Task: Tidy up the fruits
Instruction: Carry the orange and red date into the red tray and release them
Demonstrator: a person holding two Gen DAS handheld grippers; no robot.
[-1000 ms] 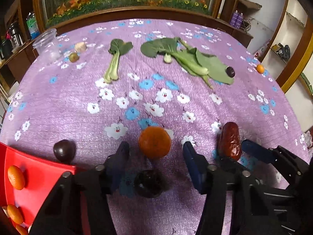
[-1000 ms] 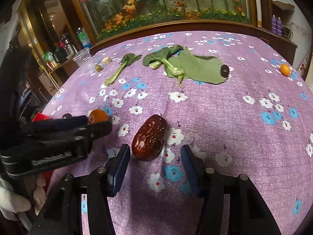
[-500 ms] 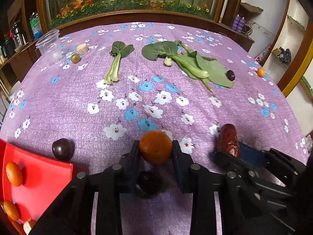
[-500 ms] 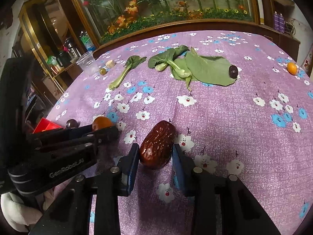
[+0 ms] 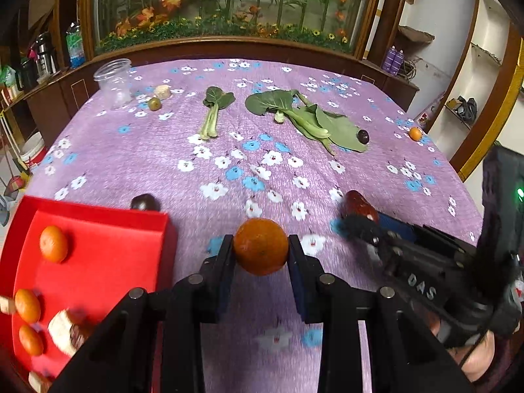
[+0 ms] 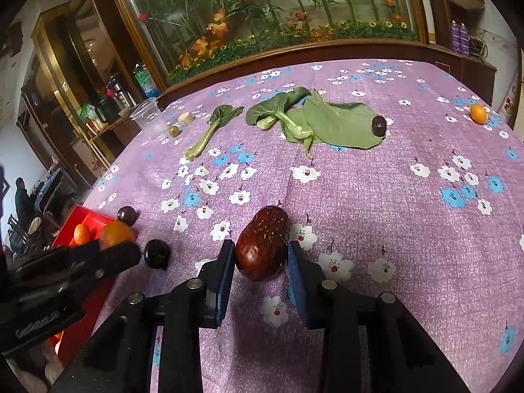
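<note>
My left gripper (image 5: 261, 245) is shut on an orange (image 5: 261, 255), held a little above the purple flowered cloth, just right of the red tray (image 5: 98, 262). The tray holds several small oranges (image 5: 53, 243) and pale pieces. My right gripper (image 6: 262, 252) is shut on a dark red date (image 6: 262, 235) that is low over the cloth. In the right wrist view the left gripper (image 6: 108, 255) shows at the left with the orange (image 6: 116, 233). Beside it a dark plum (image 6: 157, 253) lies on the cloth, and another (image 6: 127, 215) lies by the tray's corner.
Farther back lie bok choy stalks (image 5: 214, 111) and leaves (image 5: 308, 118) with a dark fruit (image 5: 363, 136) on them. A small orange (image 5: 415, 133) sits at the far right. A plastic cup (image 5: 114, 83), a green fruit (image 5: 154, 103) and a beige piece (image 5: 162, 91) stand back left.
Both grippers went from open to shut, the left on the orange, the right on the date. The left one then rose with the orange and shifted toward the red tray.
</note>
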